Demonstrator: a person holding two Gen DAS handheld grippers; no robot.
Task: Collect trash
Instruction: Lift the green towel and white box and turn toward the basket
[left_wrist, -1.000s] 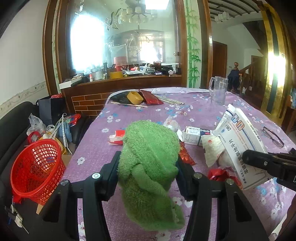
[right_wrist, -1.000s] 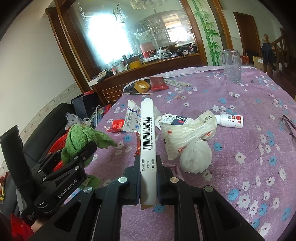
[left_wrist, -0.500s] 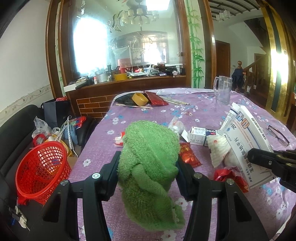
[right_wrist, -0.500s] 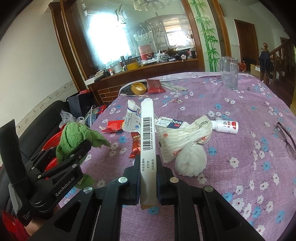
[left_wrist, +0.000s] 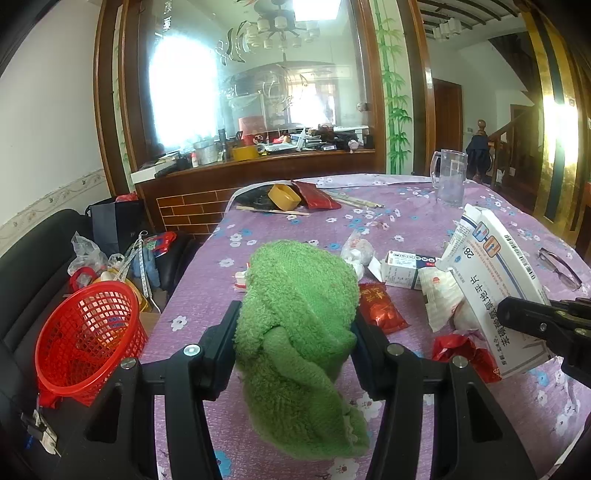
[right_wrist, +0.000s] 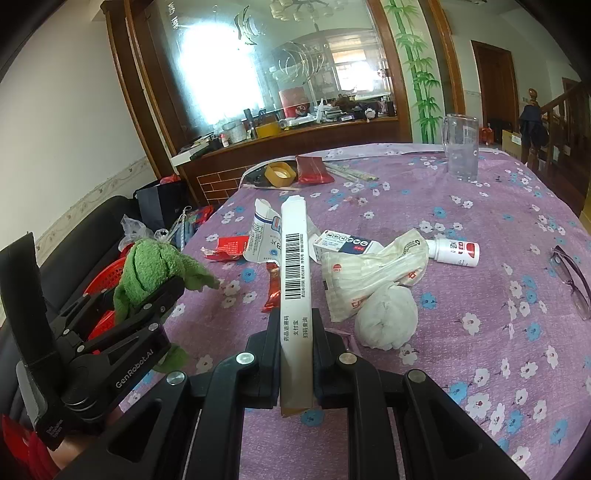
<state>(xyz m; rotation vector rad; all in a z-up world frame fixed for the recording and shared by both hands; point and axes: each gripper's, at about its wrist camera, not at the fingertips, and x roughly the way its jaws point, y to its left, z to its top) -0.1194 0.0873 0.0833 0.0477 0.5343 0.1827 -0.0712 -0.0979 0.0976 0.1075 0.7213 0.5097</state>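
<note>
left tool (left_wrist: 295, 332) clenched on green towel (left_wrist: 299, 317) | right tool (right_wrist: 295, 332) grasping white medicine box (right_wrist: 294, 273) | red basket (left_wrist: 88, 332) beside worktop (left_wrist: 406, 221)

Left gripper (left_wrist: 295, 332): jaws clamped on a bunched green towel (left_wrist: 295, 314), held above the near-left edge of the purple table (right_wrist: 480, 206). Right gripper (right_wrist: 295, 332): jaws closed on a flat white medicine box (right_wrist: 293, 258), upright on its narrow edge, over the table, just right of the left gripper.
</note>
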